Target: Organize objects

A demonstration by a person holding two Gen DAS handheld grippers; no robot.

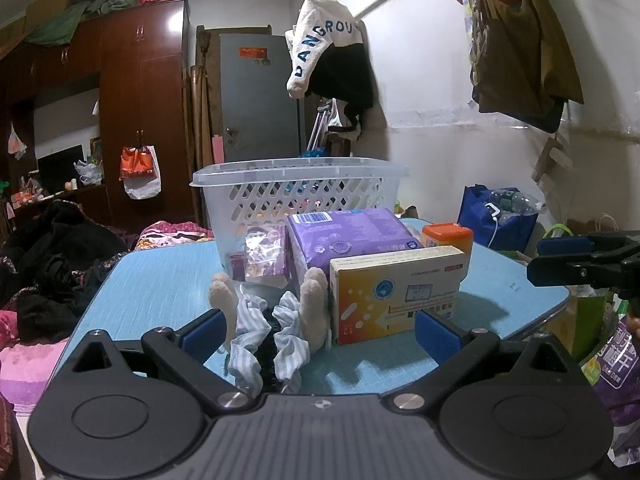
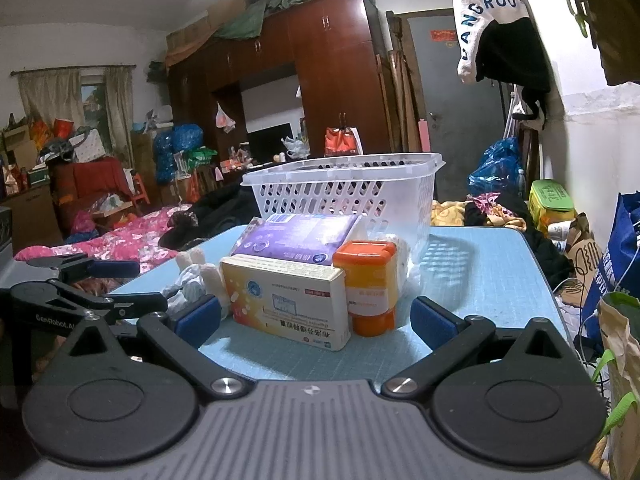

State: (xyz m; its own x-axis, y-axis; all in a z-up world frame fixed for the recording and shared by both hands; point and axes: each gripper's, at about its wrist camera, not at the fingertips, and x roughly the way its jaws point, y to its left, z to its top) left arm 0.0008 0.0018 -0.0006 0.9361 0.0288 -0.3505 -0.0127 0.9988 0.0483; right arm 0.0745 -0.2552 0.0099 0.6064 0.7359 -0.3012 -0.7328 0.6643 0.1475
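On a light blue table (image 1: 160, 276) stands a white perforated basket (image 1: 296, 188). In front of it lie a purple pack (image 1: 344, 240), a yellow and white medicine box (image 1: 396, 296), an orange-capped bottle (image 1: 448, 236), a small clear packet (image 1: 266, 256) and a plush toy in striped cloth (image 1: 272, 332). My left gripper (image 1: 320, 332) is open with its jaws around the plush toy's legs and the box's near corner. My right gripper (image 2: 316, 320) is open in front of the medicine box (image 2: 288, 300) and orange bottle (image 2: 370, 284), with the basket (image 2: 344, 192) behind.
A bed with pink and dark bedding (image 2: 120, 236) lies left of the table. Bags (image 1: 496, 220) and clutter stand on the right by the wall. Clothes (image 1: 332, 60) hang above. The right gripper's fingers (image 1: 584, 260) show at the left view's right edge.
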